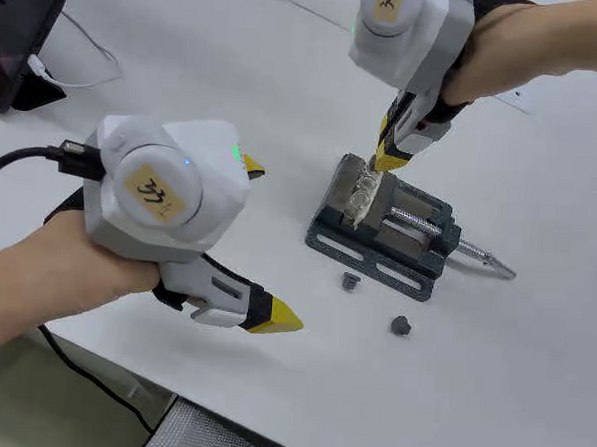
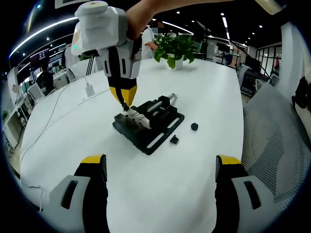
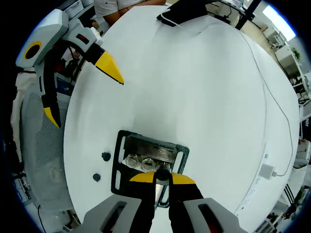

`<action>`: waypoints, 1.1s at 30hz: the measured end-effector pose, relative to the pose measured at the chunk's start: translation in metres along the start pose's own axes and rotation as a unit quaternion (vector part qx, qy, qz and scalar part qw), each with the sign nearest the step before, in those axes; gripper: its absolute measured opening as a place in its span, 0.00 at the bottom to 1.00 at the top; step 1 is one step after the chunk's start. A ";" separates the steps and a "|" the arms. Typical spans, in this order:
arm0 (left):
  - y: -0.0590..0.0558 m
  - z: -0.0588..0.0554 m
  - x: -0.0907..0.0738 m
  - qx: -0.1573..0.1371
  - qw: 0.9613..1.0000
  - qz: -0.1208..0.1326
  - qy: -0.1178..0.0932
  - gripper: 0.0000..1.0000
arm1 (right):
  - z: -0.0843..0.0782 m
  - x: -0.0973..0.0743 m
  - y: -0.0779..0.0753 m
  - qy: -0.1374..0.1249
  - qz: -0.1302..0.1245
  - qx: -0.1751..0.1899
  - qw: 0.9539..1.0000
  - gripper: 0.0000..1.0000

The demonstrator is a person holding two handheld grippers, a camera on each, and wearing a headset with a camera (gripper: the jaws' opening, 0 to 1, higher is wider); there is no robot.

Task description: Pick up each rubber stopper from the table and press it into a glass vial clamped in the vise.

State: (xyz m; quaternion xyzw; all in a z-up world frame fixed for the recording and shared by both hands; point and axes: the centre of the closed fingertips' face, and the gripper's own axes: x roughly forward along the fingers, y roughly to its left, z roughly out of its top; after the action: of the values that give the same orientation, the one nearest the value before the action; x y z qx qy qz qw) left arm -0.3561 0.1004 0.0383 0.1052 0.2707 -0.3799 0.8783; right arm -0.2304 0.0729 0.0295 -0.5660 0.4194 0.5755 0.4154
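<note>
My right claw (image 1: 387,156) pinches a stopper (image 3: 163,174) right over the vials (image 3: 141,162) clamped in the vise (image 1: 362,249). I should centre it on one mouth and press straight down, gently. My left claw (image 1: 265,242) hangs wide and empty; spare stoppers (image 1: 351,281) lie beside the vise.

Vials (image 1: 361,199) in vise (image 1: 383,233) on table (image 1: 531,376), two stoppers (image 1: 351,281) before vise, third stopper (image 3: 163,173) in right gripper (image 1: 387,164) above vials
</note>
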 end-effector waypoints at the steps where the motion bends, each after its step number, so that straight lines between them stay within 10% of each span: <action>1: 0.000 0.000 0.000 0.000 1.000 -0.001 -0.001 0.92 | -0.001 -0.001 0.002 0.000 -0.001 0.004 1.000 0.04; 14: 0.001 0.002 0.005 -0.005 1.000 0.000 -0.006 0.91 | -0.001 0.002 0.000 0.015 -0.013 0.067 0.998 0.03; 19: 0.001 0.003 0.006 -0.004 1.000 0.001 -0.007 0.91 | -0.001 0.003 -0.002 0.010 -0.019 0.163 0.986 0.04; 33: 0.003 0.004 0.002 -0.009 1.000 0.007 -0.007 0.89 | -0.002 0.003 -0.003 0.001 -0.017 0.105 0.994 0.06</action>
State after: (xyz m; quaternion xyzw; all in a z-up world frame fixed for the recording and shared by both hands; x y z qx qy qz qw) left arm -0.3514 0.0999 0.0403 0.0964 0.2669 -0.3724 0.8837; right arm -0.2273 0.0720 0.0269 -0.5270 0.4679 0.5208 0.4818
